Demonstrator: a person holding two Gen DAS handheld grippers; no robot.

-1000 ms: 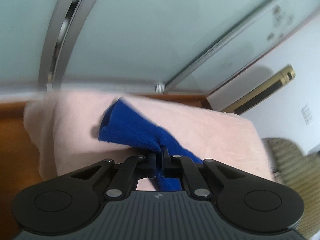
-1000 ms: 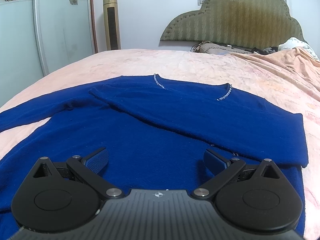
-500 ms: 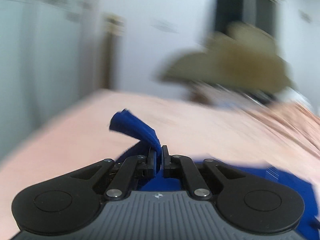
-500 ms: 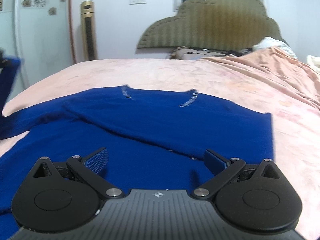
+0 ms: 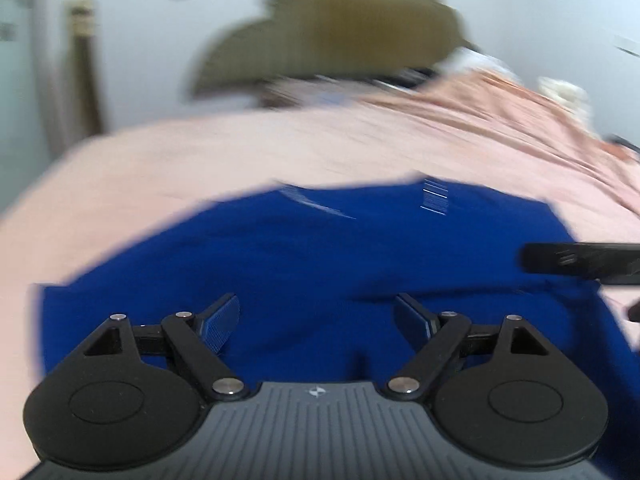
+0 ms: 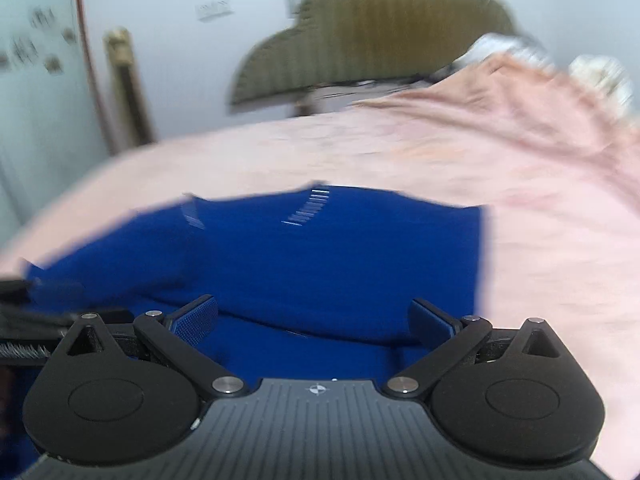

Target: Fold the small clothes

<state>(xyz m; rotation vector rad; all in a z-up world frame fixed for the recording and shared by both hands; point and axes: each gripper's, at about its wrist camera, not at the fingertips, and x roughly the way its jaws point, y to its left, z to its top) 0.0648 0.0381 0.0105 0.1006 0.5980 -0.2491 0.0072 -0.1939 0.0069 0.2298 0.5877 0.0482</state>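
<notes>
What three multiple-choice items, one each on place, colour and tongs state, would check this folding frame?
1. Where does the sweater lie?
A. on the pink bedspread
B. on a wooden floor
C. on a chair

2. What colour is the sweater?
A. red
B. deep blue
C. grey

3. How are the left tongs?
A. shut on a sleeve
B. open, holding nothing
C. out of view

Key: 1 A, pink fabric surrounds the garment; 2 B, both views show blue knit; 3 B, the fingers stand wide apart above the cloth, as do the right tongs.

A blurred royal-blue knit sweater (image 6: 340, 256) lies on the pink bedspread (image 6: 540, 240); the right gripper (image 6: 314, 316), fingers spread wide, is over its near part.
</notes>
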